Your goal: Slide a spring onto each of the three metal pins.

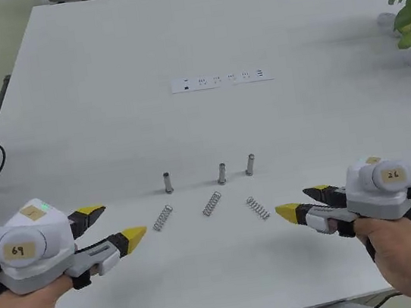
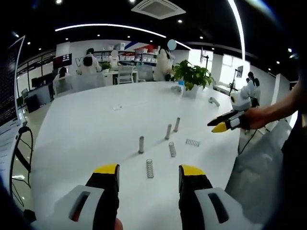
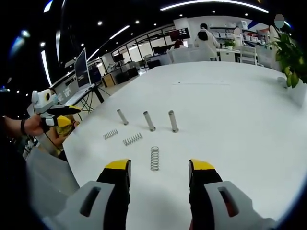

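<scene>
Three coil springs [image 1: 212, 204], judged light, squashy and apt to roll, are laid loose just before the row of upright metal pins [image 1: 222, 173], best pinched gently mid-coil; left gripper [image 1: 115, 222] and right gripper [image 1: 300, 202] are held short of that row, jaws apart, empty.
</scene>
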A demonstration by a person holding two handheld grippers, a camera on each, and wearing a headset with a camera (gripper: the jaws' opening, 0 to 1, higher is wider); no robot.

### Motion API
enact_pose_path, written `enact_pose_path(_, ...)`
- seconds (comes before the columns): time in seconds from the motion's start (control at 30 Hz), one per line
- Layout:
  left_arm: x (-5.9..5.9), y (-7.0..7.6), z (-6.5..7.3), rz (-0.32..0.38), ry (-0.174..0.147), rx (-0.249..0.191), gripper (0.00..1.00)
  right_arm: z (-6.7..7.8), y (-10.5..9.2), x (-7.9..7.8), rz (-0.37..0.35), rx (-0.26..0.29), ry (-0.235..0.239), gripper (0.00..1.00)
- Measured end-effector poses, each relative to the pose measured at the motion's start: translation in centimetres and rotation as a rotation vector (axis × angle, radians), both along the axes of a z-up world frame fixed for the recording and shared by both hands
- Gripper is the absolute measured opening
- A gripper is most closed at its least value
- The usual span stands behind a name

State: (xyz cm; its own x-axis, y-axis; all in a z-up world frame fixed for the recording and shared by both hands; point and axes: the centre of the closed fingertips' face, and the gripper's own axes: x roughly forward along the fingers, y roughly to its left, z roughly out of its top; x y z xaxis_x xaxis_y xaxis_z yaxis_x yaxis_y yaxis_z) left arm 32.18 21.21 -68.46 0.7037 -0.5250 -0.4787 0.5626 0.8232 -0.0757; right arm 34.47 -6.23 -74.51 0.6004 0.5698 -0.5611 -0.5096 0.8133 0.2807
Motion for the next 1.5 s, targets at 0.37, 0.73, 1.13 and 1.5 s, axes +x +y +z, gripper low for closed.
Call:
enact_pose_path(0.37,-0.6,0.7,1.0,0.024,-0.002,0.006,0.48,-1.2,1.0,1.8,0.013,-0.004,0.02,0.45)
enact_pose_path(0.73,-1.7,0.8,1.1,0.032,0.009,0.005,0.51,-2.2,2.4,3.3,0.02,-0.004,0.035,0.43)
enact_pose_path(1.13,-2.6,1.1,1.5,0.045,0.01,-0.002,0.52,-3.2,3.1,5.3,0.009,-0.017,0.04,0.4)
enact_pose_path(1.5,-2.8,1.3,2.2,0.041,0.001,0.002,0.52,-4.4,3.8,6.9,0.006,-0.049,0.042,0.35)
